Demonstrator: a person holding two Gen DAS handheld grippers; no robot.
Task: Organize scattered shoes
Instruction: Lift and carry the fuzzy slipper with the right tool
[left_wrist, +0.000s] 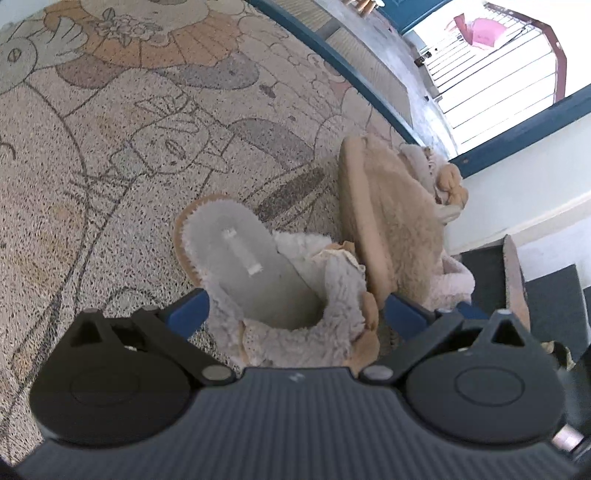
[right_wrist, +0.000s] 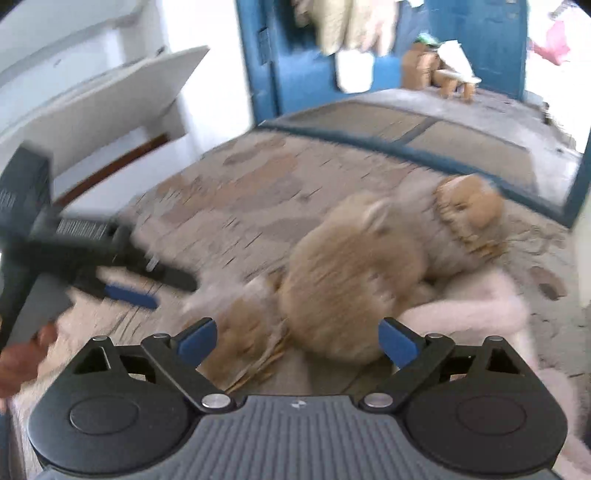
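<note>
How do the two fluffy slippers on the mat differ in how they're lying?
The near slipper lies sole down with its grey insole showing, while the far slipper is tipped on its side, tan sole edge turned toward the camera. The near slipper sits between the left gripper's open fingers; the far slipper lies beyond them, leaning against pale pink slippers. Both are tan and fluffy.
</note>
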